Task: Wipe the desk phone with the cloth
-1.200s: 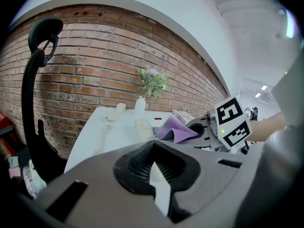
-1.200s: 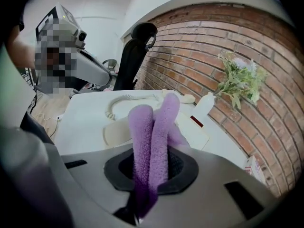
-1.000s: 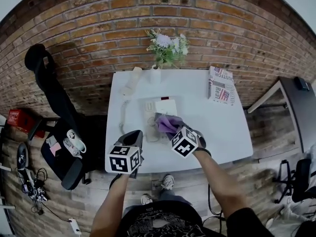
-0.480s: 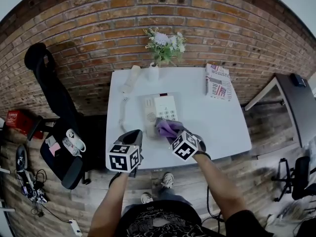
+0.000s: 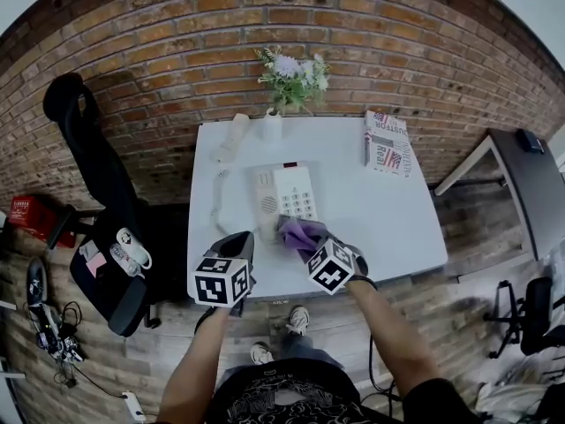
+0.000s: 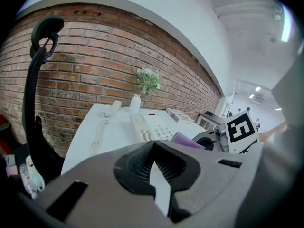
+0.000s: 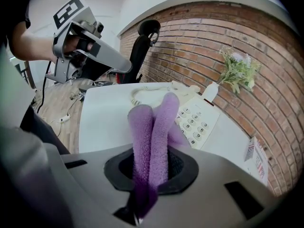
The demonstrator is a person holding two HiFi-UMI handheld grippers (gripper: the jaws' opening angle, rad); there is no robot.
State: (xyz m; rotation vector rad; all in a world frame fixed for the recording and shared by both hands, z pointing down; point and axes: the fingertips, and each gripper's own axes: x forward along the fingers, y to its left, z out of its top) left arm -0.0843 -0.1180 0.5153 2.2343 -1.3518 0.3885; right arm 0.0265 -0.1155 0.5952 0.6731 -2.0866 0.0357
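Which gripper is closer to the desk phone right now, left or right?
Right. The right gripper, clamping the purple cloth, sits at the near edge of the desk phone; the left gripper hangs farther off, at the near-left edge of the table.

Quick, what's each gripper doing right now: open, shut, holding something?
Left gripper: shut, holding nothing.
Right gripper: shut on the cloth.
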